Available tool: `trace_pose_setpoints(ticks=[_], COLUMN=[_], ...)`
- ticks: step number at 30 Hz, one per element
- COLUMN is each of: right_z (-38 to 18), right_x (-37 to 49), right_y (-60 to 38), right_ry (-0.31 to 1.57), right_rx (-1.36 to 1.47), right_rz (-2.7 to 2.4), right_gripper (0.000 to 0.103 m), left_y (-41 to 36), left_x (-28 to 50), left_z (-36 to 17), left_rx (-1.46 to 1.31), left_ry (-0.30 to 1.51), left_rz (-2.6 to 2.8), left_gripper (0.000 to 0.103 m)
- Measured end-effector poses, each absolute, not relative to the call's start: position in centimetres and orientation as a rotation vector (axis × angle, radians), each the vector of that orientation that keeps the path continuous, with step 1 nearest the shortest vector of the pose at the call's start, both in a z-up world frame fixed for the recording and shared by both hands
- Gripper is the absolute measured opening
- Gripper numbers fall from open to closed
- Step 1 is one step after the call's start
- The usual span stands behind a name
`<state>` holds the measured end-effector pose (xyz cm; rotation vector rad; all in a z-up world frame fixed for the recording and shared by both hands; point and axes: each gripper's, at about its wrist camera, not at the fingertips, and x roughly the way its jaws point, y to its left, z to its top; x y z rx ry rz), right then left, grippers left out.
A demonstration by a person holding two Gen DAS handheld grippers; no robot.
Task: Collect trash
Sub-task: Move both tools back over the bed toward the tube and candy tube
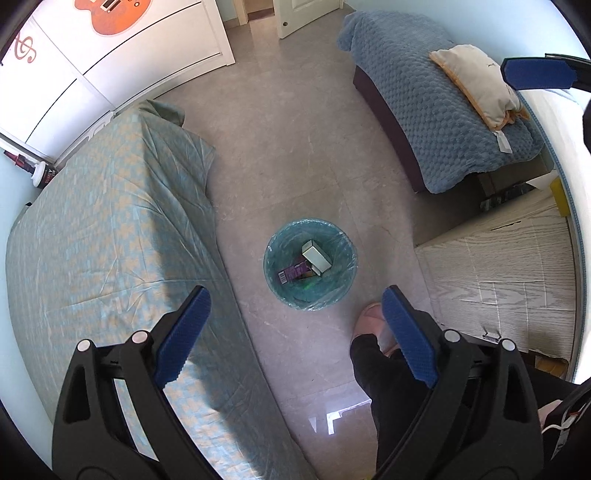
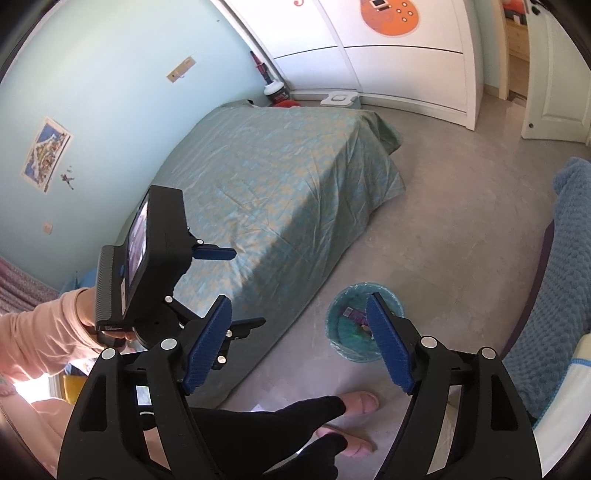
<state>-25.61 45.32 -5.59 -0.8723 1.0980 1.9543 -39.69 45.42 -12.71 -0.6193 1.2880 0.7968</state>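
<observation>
Though tilted, white box [image 1: 317, 255] in bin [image 1: 343, 291]

A home bedroom: a sheeted bed [image 1: 110, 229], guitar-decorated wardrobe [image 2: 388, 48] and blanket-covered couch [image 1: 424, 122].

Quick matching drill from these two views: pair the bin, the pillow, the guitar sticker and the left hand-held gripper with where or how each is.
1 bin
2 pillow
3 guitar sticker
4 left hand-held gripper

A on the wardrobe door
B jaws open, nothing between them
C on the floor beside the bed, boxes inside
D on the blue blanket

Pairs: 1-C, 2-D, 3-A, 4-B
</observation>
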Motion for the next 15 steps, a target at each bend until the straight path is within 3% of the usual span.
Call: trace_pose_setpoints(ticks=[6, 15], right_z=[-5.4, -4.7], right_x=[-24.9, -23.0], right_y=[44.8, 42.7], right_ry=[1.098, 1.065], right_rx=[-0.851, -0.827], right_rz=[1.921, 1.838], right_gripper=[0.085, 0.087], left_y=[45.1, 43.6], left_x=[-39.2, -36.9], left_z=[-12.3, -11.0], left_rx=[-0.608, -0.501], left_ry=[1.284, 1.295], left_rz=[0.791, 0.738], left_gripper=[0.091, 0.091])
